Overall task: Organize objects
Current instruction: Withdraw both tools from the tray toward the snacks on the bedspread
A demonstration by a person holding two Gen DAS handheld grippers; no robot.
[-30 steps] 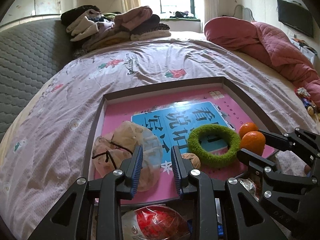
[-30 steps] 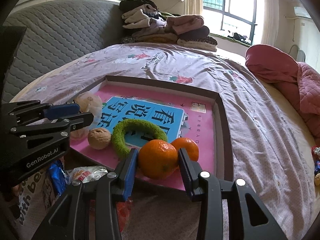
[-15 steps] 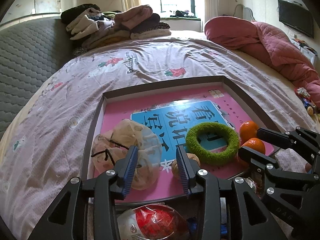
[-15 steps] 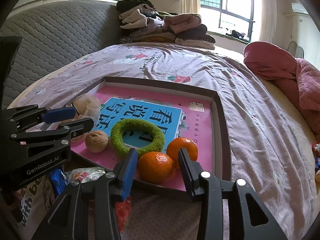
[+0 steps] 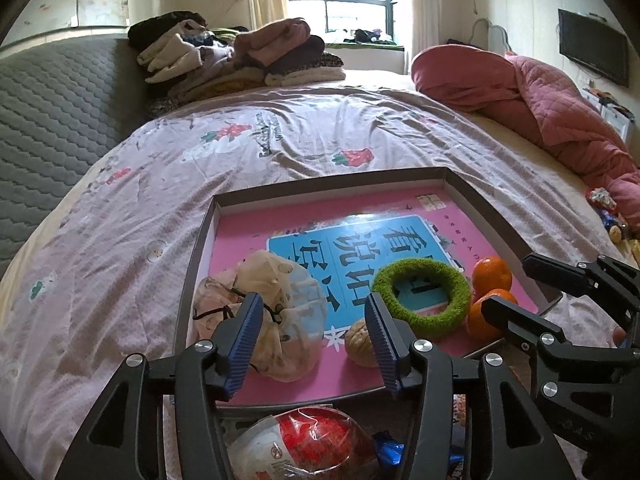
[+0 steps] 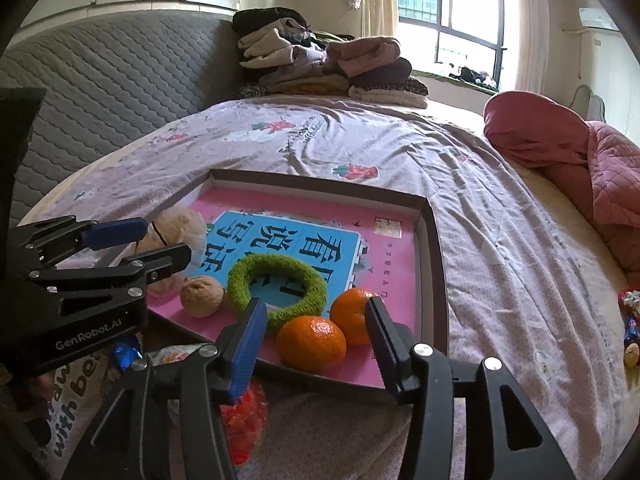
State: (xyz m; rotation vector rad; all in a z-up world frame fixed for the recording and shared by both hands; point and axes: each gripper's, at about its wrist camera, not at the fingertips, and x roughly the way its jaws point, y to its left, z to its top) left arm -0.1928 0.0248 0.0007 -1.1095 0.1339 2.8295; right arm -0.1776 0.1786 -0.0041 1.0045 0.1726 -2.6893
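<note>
A shallow brown box (image 5: pixel 332 184) (image 6: pixel 316 178) lies on the bed with a pink and blue book as its floor. Inside rest a green fuzzy ring (image 5: pixel 424 276) (image 6: pixel 280 268), a walnut (image 5: pixel 358 346) (image 6: pixel 202 296), a translucent bag (image 5: pixel 276 304) and two oranges (image 5: pixel 492 276). My left gripper (image 5: pixel 312 312) (image 6: pixel 162 240) hovers at the near edge; its jaws are opening, with the bag behind them untouched. My right gripper (image 6: pixel 316 312) (image 5: pixel 510 282) is also opening; the nearer orange (image 6: pixel 312 344) sits free between its fingers.
A red wrapped snack (image 5: pixel 316 436) (image 6: pixel 244 420) and other packets lie below the box's near edge. Folded clothes (image 5: pixel 240 56) are piled at the head of the bed by a grey padded headboard (image 5: pixel 48 120). A pink quilt (image 5: pixel 540 100) fills the right side.
Both grippers' jaws have widened. The right gripper has let go of the orange, which now rests in the box, and has drawn back slightly.
</note>
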